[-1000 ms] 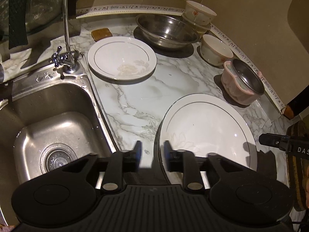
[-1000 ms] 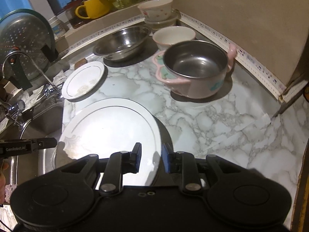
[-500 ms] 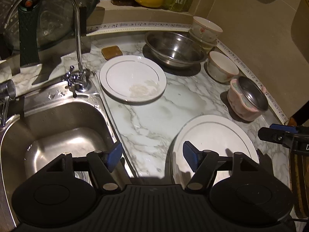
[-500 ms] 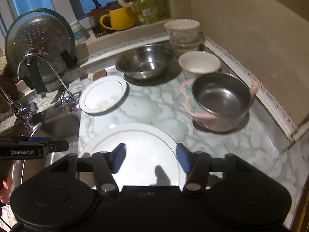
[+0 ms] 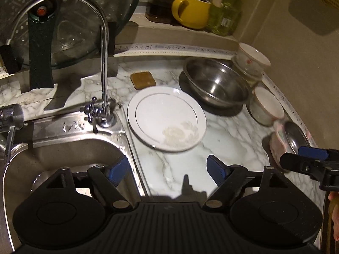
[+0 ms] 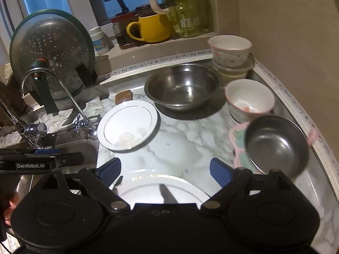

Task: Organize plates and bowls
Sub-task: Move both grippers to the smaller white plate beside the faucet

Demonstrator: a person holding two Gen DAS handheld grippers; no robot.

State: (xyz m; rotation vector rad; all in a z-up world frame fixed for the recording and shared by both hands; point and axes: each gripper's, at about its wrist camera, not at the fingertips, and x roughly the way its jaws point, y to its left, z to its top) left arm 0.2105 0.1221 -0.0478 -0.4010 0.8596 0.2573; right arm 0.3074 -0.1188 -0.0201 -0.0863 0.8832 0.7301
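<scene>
Both grippers, left (image 5: 167, 170) and right (image 6: 165, 170), opening and empty, large plate (image 6: 161, 187) down; next, grab small plate (image 6: 127, 124).

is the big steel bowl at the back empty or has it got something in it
Empty. The big steel bowl sits upright on the marble counter, and both wrist views show only bare, reflective metal inside, no food, water or dishes.

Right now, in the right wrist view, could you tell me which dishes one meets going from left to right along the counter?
Small white plate → large steel bowl → white bowl → pink-handled steel pot.
</scene>
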